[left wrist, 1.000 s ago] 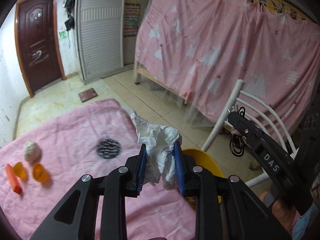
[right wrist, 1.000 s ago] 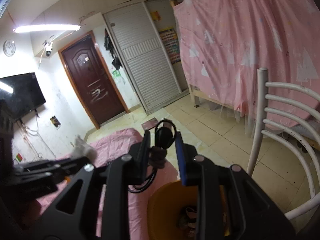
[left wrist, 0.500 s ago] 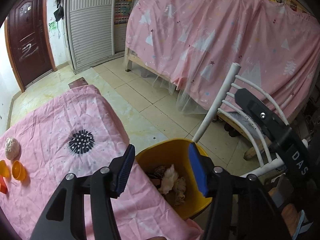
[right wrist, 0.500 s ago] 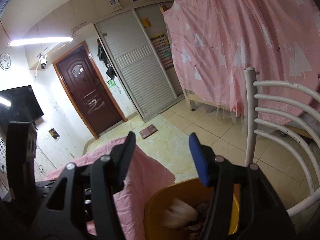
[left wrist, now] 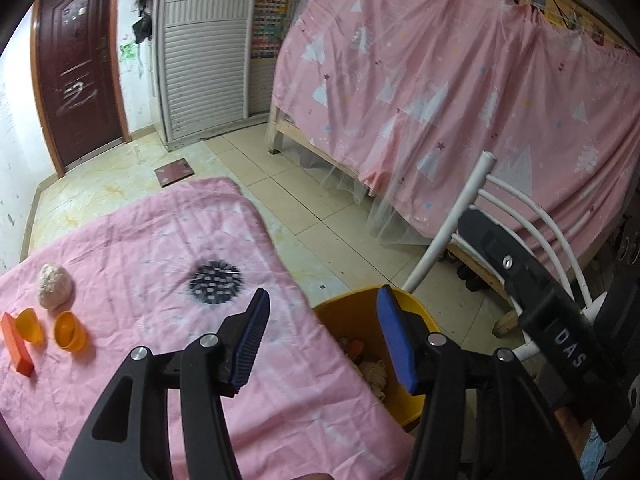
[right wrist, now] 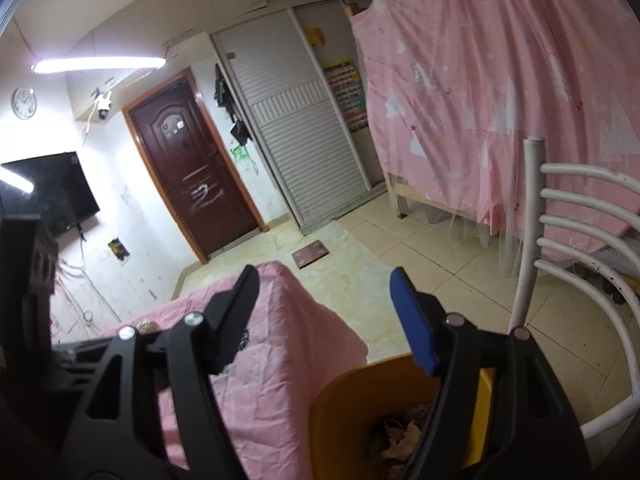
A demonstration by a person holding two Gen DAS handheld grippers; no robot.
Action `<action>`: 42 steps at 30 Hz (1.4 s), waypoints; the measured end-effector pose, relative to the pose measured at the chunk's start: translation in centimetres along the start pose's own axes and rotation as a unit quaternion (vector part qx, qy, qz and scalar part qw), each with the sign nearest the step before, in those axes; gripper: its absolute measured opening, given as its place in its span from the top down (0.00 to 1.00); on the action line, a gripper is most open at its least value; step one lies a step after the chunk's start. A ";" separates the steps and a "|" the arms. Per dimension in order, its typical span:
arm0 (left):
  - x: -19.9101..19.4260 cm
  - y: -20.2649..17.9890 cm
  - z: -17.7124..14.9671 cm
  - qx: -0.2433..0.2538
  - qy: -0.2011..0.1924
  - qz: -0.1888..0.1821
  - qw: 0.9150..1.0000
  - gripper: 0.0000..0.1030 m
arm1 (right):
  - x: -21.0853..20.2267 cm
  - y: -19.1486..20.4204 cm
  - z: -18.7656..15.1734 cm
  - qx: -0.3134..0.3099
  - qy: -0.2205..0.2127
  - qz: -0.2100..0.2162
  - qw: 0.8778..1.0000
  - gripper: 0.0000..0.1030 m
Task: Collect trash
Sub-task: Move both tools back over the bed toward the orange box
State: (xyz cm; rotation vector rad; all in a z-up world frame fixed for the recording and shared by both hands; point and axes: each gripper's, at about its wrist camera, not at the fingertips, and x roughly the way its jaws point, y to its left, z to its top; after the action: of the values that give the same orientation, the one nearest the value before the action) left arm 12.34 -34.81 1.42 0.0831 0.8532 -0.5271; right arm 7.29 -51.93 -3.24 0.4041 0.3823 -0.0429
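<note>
A yellow trash bin [left wrist: 360, 300] stands on the floor beside the table with the pink cloth [left wrist: 140, 248]; crumpled trash [left wrist: 374, 372] lies inside. My left gripper [left wrist: 320, 340] is open and empty above the table edge and the bin rim. My right gripper [right wrist: 324, 316] is open and empty above the bin [right wrist: 344, 412], which holds trash [right wrist: 400, 436]. On the cloth's far left lie a crumpled paper ball [left wrist: 55, 286], two orange cup halves [left wrist: 70, 330] and an orange stick [left wrist: 16, 342].
A white metal chair [left wrist: 472, 216] stands right of the bin, also in the right wrist view [right wrist: 532, 240]. A pink-curtained bed [left wrist: 440, 80] fills the right side. A black patch [left wrist: 215, 282] marks the cloth. My right gripper's body [left wrist: 552, 320] is at the right.
One second ago my left gripper held a white plastic bag and my right a black cable. Both opened and dropped them into the bin. Both stay open and have shifted slightly.
</note>
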 end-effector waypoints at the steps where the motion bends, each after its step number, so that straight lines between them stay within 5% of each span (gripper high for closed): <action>1: -0.3 0.4 0.0 -0.003 -0.002 0.002 1.000 0.52 | 0.2 0.4 -0.1 -0.002 0.003 0.004 1.000 0.37; 17: -5.0 13.8 -0.5 -0.106 -0.015 0.085 0.991 0.49 | 5.8 11.2 -2.6 -0.060 0.077 0.094 0.991 0.36; 26: -6.3 21.6 -1.8 -0.169 -0.009 0.117 0.979 0.49 | 8.7 18.1 -3.8 -0.112 0.108 0.135 0.978 0.31; 42: -6.2 30.3 -3.9 -0.247 0.011 0.161 0.955 0.49 | 13.3 24.3 -5.9 -0.154 0.172 0.171 0.958 0.31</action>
State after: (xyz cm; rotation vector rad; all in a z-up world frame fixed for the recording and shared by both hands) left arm 20.71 -4.85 -0.73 -0.2290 0.9493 0.0036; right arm 20.33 -26.85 -4.07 0.1628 0.6476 0.4253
